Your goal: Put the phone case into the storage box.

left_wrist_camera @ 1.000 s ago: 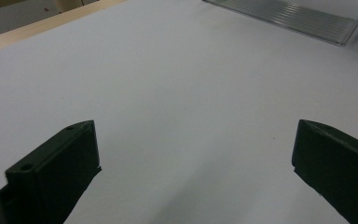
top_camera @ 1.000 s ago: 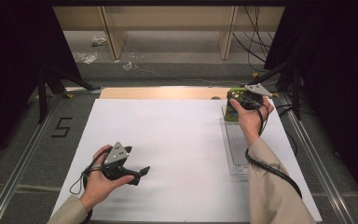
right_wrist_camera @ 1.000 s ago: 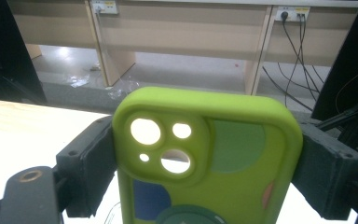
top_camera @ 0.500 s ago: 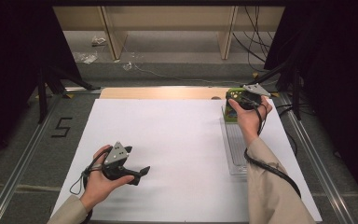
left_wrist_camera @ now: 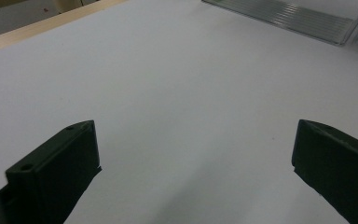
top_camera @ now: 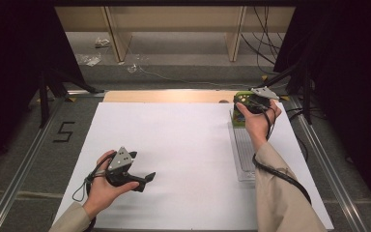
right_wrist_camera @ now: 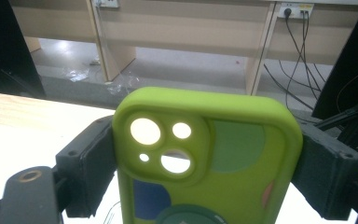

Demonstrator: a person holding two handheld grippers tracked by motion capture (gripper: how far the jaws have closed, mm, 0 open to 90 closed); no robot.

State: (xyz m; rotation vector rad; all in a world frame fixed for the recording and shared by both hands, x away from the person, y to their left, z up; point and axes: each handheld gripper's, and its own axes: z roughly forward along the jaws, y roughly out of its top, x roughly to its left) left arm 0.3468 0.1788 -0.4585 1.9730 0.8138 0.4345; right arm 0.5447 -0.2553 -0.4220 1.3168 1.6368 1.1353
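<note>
High view: a person seated at a white-topped desk [top_camera: 183,145] holds a two-jaw gripper in each hand. Near the far right corner of the white surface, the right gripper [top_camera: 244,102] carries a lime-green silicone phone case [top_camera: 242,99], lifted above the far end of a clear, ribbed plastic tray [top_camera: 241,150] that lies along the right side of the desk. The right gripper view shows the case [right_wrist_camera: 209,158] upright between that gripper's black jaws, which are closed on its two long edges; the camera cut-outs face the lens, with patches of darker green, blue and pink printed lower down. Well apart from the tray, toward the near left of the desk, the left gripper [top_camera: 147,178] is held low over the bare white surface in the left hand [top_camera: 104,186], its grey three-cornered plate on top and its black cable looping beside the wrist. The left gripper view has its jaws standing wide apart with nothing between them, the near end of the clear tray [left_wrist_camera: 303,21] lying at the upper right. A beige sleeve [top_camera: 282,198] covers the right forearm beside the tray.
</note>
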